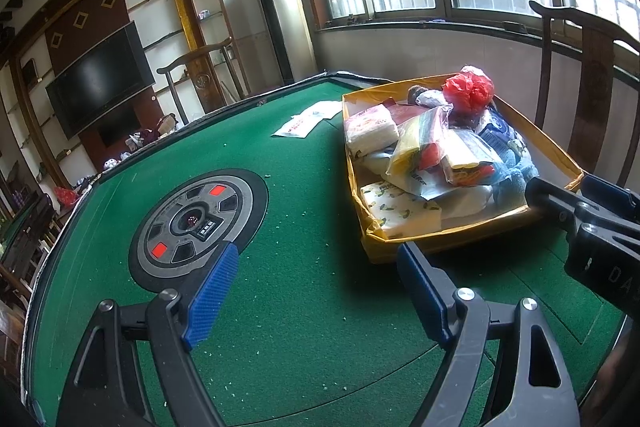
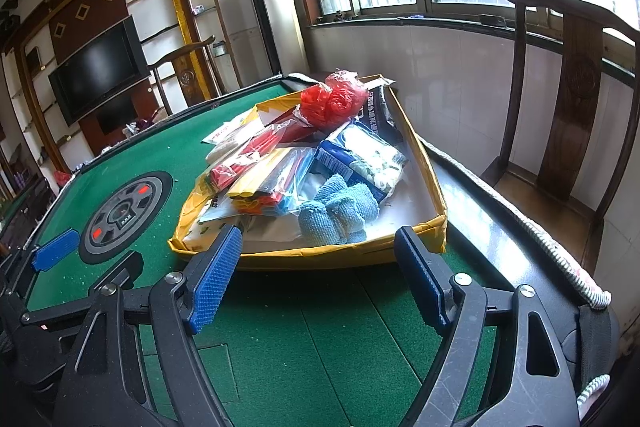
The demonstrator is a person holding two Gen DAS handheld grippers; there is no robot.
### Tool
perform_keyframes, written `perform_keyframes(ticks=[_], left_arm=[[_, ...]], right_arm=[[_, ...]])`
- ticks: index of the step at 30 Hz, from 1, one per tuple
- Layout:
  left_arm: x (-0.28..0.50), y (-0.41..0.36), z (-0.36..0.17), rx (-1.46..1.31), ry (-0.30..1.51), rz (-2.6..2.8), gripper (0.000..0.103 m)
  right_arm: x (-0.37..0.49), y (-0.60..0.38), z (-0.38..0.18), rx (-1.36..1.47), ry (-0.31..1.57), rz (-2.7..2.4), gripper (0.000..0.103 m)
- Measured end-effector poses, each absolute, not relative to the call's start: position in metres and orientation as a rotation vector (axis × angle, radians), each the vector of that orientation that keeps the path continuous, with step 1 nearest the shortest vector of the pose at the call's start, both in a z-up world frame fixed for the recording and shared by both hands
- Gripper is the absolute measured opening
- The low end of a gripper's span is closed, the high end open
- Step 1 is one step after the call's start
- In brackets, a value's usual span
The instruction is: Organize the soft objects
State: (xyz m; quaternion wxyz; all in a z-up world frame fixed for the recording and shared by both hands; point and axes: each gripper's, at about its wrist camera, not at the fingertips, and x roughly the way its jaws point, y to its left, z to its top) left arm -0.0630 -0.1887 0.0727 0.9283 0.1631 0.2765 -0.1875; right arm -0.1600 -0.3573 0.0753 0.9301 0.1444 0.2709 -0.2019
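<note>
A yellow cardboard tray (image 1: 404, 245) (image 2: 320, 254) sits on the green mahjong table (image 1: 288, 307), piled with soft items: tissue packs (image 1: 370, 133), clear bags of coloured goods (image 2: 276, 183), a light blue cloth (image 2: 340, 211) and a crumpled red plastic bag (image 1: 468, 89) (image 2: 334, 99). A flat white packet (image 1: 308, 121) lies on the felt beyond the tray. My left gripper (image 1: 316, 301) is open and empty over the felt, left of the tray. My right gripper (image 2: 320, 279) is open and empty, just before the tray's near edge; it also shows in the left wrist view (image 1: 576, 203).
The table's round control panel (image 1: 196, 223) sits in the middle. Wooden chairs stand at the far side (image 1: 196, 75) and right (image 2: 576, 75). Windows, a tall air conditioner (image 1: 276, 15) and a TV wall (image 1: 100, 75) lie behind. The table's dark rim (image 2: 500, 211) runs along the right.
</note>
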Motion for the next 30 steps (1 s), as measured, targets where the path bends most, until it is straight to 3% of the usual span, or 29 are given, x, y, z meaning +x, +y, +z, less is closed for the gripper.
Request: perform_keyframes(ticks=[30], left_arm=[[-0.0638, -0.1879, 0.0703, 0.341, 0.568, -0.379, 0.082]], right_arm=[[-0.1618, -0.3558, 0.0746, 0.308, 0.559, -0.417, 0.080]])
